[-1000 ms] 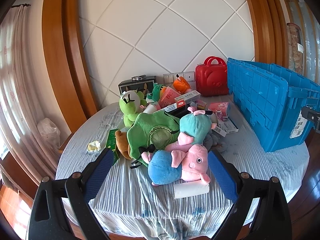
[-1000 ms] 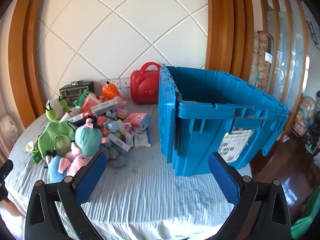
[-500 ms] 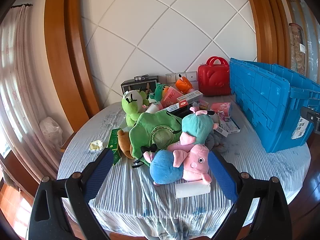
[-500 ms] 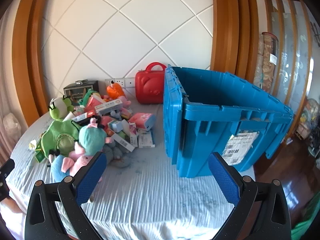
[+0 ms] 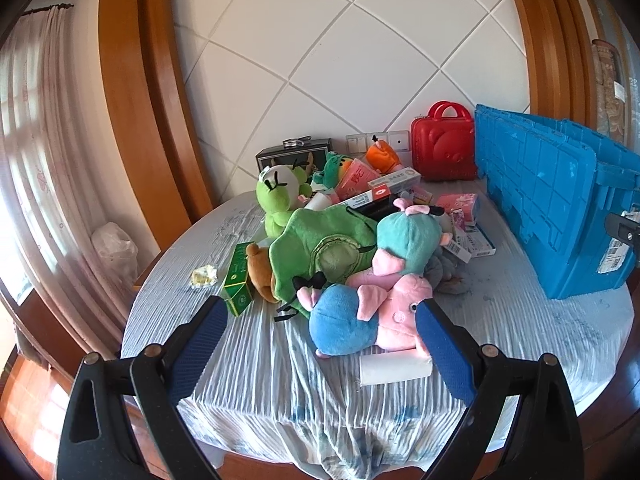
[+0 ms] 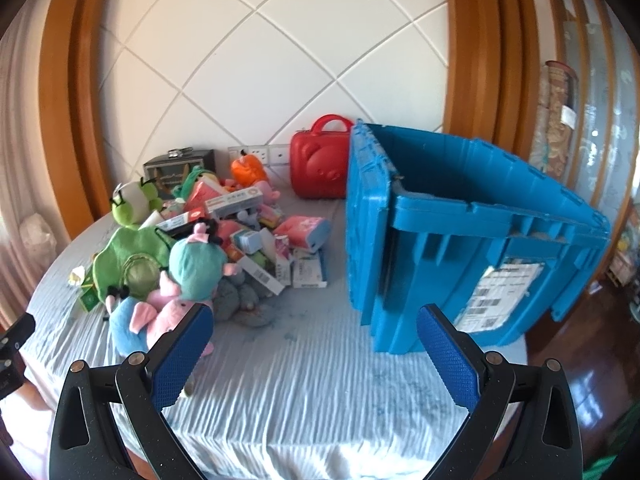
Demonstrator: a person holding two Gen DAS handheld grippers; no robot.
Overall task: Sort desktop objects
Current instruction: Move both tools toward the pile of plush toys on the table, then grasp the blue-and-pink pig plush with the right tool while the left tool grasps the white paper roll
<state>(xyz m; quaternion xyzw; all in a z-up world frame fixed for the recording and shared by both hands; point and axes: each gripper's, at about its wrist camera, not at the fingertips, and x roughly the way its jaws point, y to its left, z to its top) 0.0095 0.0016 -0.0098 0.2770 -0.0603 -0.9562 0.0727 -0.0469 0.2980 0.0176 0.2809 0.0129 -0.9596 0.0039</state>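
A heap of soft toys and small boxes lies on a round table with a pale blue cloth [image 5: 256, 360]. Nearest me are a pink and blue pig plush [image 5: 368, 320] [image 6: 156, 320], a white paper roll [image 5: 394, 368], a teal plush [image 5: 406, 238] [image 6: 196, 262] and a green frog plush [image 5: 278, 194] [image 6: 130, 200]. A big blue crate [image 5: 556, 208] [image 6: 472, 236] stands on the right of the table, top open. My left gripper [image 5: 322, 344] is open, held over the near table edge just short of the pig plush. My right gripper [image 6: 314, 354] is open, empty, facing the gap between heap and crate.
A red toy suitcase [image 5: 444, 148] [image 6: 320, 164] and a dark metal box [image 5: 294, 154] stand against the tiled wall behind the heap. A green carton [image 5: 238, 280] and a crumpled wrapper [image 5: 204, 276] lie left of the toys. Curtains and a wooden frame are on the left.
Both views have drawn a little nearer to the table and tilted slightly; the crate and pig plush look larger. No object on the table has moved. Both grippers stay open.
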